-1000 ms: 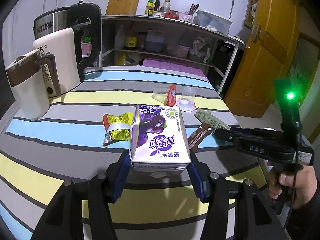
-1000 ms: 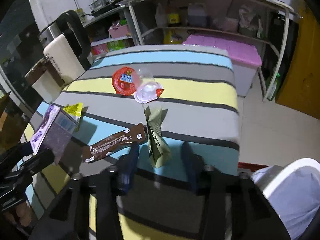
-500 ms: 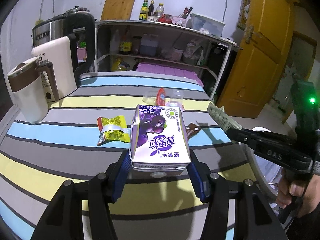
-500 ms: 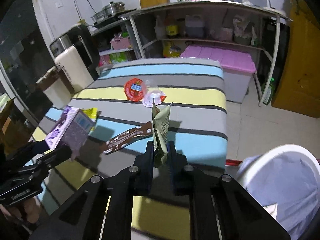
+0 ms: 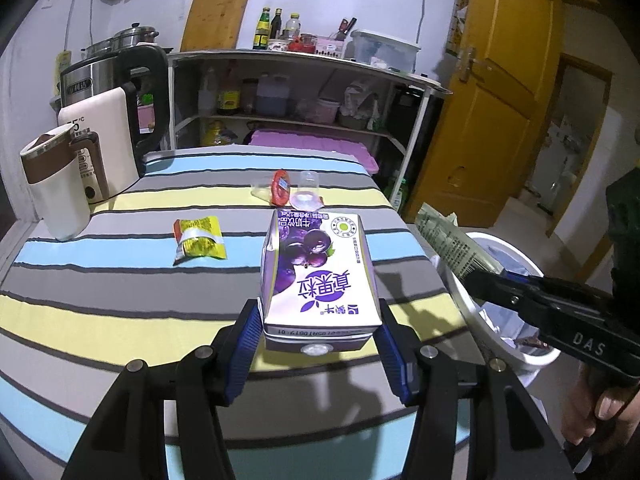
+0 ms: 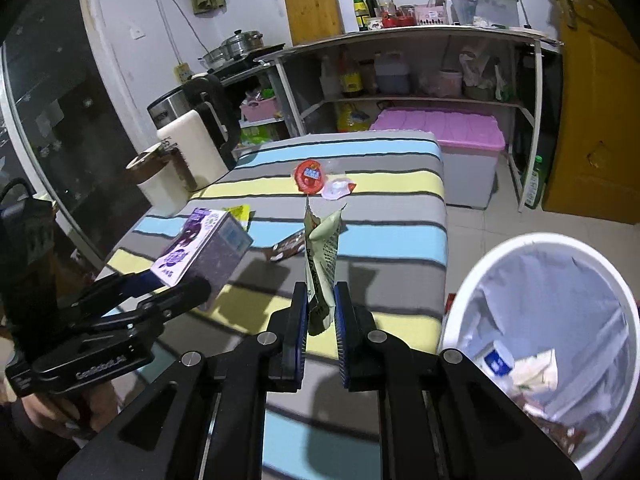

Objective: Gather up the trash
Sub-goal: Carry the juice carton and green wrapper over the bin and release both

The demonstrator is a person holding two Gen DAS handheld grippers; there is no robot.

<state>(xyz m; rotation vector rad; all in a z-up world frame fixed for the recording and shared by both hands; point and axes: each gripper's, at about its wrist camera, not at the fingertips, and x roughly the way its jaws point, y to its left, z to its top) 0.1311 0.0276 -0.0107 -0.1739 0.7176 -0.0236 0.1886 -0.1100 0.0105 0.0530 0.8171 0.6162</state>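
A purple milk carton is gripped by the left tool and a green wrapper is clenched in the right tool; both are carried above the bench, and release over the white bin beside it is called for next.

A purple and white carton, a pale green wrapper, and a tablecloth striped blue, grey, yellow.

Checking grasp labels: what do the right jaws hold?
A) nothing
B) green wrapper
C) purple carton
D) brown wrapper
B: the right gripper is shut on the green wrapper, held upright between its jaws; the purple carton sits in the left gripper.
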